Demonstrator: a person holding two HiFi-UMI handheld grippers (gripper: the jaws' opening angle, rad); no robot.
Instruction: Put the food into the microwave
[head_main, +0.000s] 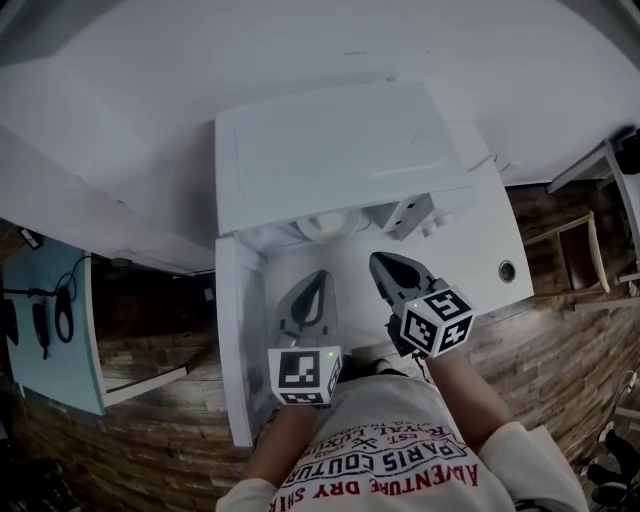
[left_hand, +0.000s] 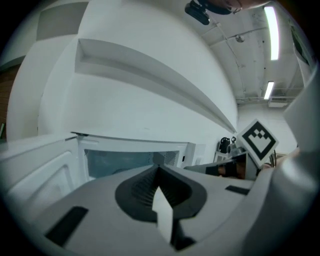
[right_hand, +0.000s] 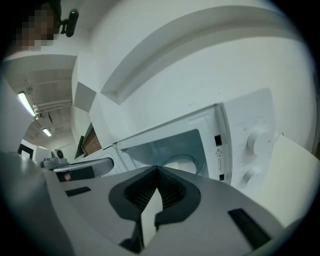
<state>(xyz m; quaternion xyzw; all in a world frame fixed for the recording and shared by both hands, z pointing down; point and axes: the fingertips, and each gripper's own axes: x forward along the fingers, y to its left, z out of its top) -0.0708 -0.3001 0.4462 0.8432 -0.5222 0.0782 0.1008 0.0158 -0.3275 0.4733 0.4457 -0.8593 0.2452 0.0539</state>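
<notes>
White wall (head_main: 150, 90), the largest surface, behind everything. White table (head_main: 490, 235), set against that wall, bearing the appliance. White microwave (head_main: 340, 150), standing on the table with its cavity facing the person. Door (head_main: 236, 340), swung wide open on the left side of the head view, hinged at the cavity's left edge. Left gripper (head_main: 316, 278), in front of the open cavity and just right of the door, jaws pressed together with nothing between them, marker cube toward the person. Right gripper (head_main: 380, 264), beside it and nearer the control panel, jaws likewise pressed together and empty. Pale round dish (right_hand: 179, 163), low in the cavity, visible through the opening in the right gripper view and as a white curve in the head view. Food presumably on or in it, though not to be made out apart from the dish. Two round knobs (right_hand: 256, 141), one above the other on the panel right of the opening. Step in hand, by judgement: loading apparently done, both grippers empty and outside the cavity, door not yet shut. Next move, likely: closing the door. Called for: contact on its free outer edge, probably by the nearer left gripper, then a sweep toward the cavity until latched, right gripper kept out of the swing path.
</notes>
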